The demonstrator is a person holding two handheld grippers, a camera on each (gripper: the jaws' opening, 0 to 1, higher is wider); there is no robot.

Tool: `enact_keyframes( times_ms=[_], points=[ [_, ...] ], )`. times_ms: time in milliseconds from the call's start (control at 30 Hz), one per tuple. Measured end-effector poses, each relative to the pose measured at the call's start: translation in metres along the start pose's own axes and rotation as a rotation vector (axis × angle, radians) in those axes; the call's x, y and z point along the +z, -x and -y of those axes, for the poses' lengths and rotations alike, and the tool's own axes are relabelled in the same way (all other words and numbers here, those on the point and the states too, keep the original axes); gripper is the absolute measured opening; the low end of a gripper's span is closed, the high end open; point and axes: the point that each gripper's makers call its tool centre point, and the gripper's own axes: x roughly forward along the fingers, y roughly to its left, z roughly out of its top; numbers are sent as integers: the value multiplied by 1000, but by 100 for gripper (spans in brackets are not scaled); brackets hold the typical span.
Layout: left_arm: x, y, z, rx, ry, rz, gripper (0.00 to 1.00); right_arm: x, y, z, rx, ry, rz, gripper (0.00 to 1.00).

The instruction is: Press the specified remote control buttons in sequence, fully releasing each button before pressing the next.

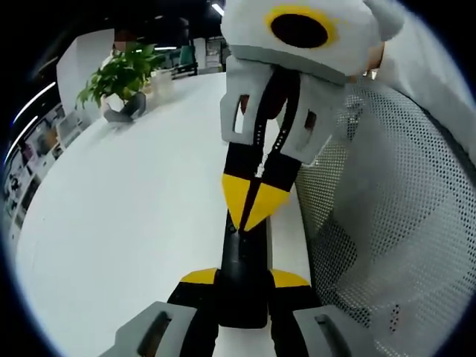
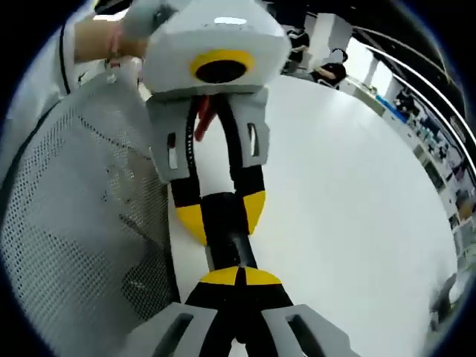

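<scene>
Black remote control [image 1: 245, 260] lies along white table's [image 1: 134, 216] near edge, beside a mesh chair back [image 1: 387, 223]. Left gripper [image 1: 244, 286] pinches its near end, one yellow-tipped jaw each side. Right gripper [image 2: 239, 277], jaws pressed together, tips touching the remote's top face at its far end. Potted plant [image 1: 123, 78] well apart

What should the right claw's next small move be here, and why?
Probably lift the right claw straight up off the remote. Its shut yellow tips appear to rest on the remote's top face, as if mid-press, while the left claw clamps the remote by its sides. The task wants each button fully released before the next press. Which button lies under the tips cannot be made out.
</scene>
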Motion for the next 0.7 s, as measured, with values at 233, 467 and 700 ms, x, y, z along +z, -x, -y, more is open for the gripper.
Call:
enact_keyframes(
  times_ms=[233,467,700],
  points=[
    [0,0,0,9,11,11,24,3,-6,2,24,72,-35,0],
    [0,0,0,8,8,7,24,-3,-6,3,101,22,-151,0],
    [0,0,0,8,7,6,24,-3,-11,8,136,-65,-183,0]
  ],
)
